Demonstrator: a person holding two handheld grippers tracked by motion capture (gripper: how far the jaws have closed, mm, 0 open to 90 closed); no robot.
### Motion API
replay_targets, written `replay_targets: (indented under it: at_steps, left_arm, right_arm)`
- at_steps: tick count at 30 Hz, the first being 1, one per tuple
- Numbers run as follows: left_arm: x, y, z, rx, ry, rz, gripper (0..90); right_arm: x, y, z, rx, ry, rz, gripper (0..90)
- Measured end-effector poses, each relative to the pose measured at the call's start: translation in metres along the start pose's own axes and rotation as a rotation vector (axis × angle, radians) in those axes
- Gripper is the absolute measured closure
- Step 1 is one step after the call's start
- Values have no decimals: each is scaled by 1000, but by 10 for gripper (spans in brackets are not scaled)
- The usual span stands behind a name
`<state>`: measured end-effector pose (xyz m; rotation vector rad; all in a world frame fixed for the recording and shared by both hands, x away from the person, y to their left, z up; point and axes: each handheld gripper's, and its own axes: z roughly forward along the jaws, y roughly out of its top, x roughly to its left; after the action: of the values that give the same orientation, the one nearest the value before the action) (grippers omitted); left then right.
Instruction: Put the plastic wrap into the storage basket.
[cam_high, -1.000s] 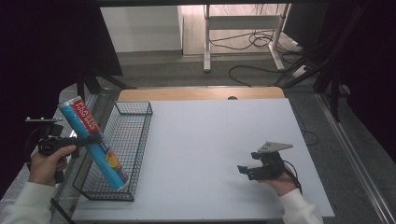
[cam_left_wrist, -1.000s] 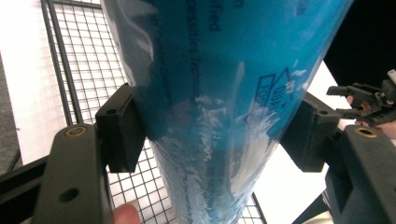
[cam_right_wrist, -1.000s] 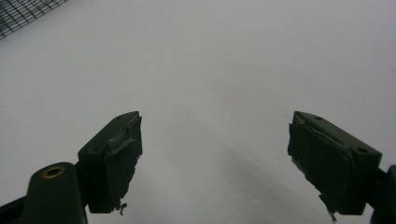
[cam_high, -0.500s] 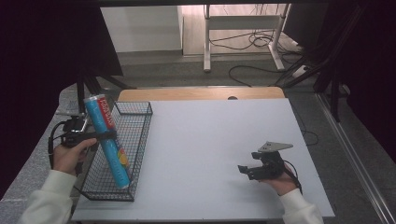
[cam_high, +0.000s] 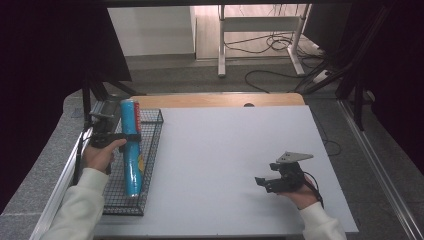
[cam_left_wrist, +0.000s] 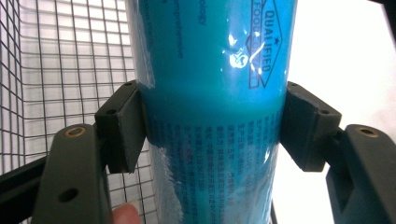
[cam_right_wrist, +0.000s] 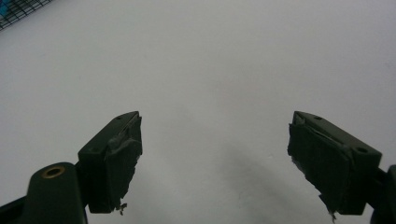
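Your left gripper (cam_high: 122, 136) is clamped across the blue tube (cam_high: 132, 152), and the left gripper view makes the reason plain: both pads (cam_left_wrist: 122, 128) press flat on opposite sides of the tube (cam_left_wrist: 215, 112), squeezing its shiny wrapper a little, so the round body can't roll out of the grip. You hold it closer to its red-printed upper end than to its foot, which leaves the long lower part free to reach down ahead of the claw into the wire basket (cam_high: 152, 150).

From the high view the tube runs lengthwise along the basket, its lower end down near the mesh floor at the near end, its upper end raised by the far rim just beside your claw. Whether the foot already rests on the mesh I can't tell. The tilt looks deliberate: you bring the low end in first so the rest can be laid down after it, and the basket's long shape fits the tube only that way round. My reading is that the placing is nearly done and the release is what remains; letting go too high could make the tube bounce or roll against the wire wall.

Your right gripper (cam_high: 267, 182) sits well apart on the white table (cam_high: 225, 150), jaws spread wide with nothing between them, parked out of the way so it neither blocks the basket nor nudges anything
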<state>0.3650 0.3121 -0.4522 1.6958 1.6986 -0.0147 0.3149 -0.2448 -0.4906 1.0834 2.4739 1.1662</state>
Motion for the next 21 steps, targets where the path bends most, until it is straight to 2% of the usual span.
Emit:
replay_targets:
  at_steps: [3, 8, 16, 19, 21]
  left_arm:
    - [1, 2, 13, 17, 28, -12, 315]
    - [1, 3, 29, 27, 50, -34, 315]
    - [8, 3, 55, 50, 95, -78, 309]
    - [11, 3, 59, 56, 129, -76, 309]
    - [12, 3, 55, 4, 129, -66, 325]
  right_arm:
    - [0, 0, 1, 0, -2, -1, 177]
    - [1, 0, 2, 4, -8, -3, 176]
    - [1, -1, 3, 9, -18, 0, 176]
    - [0, -1, 3, 9, -18, -2, 177]
    - [0, -1, 3, 10, -18, -1, 177]
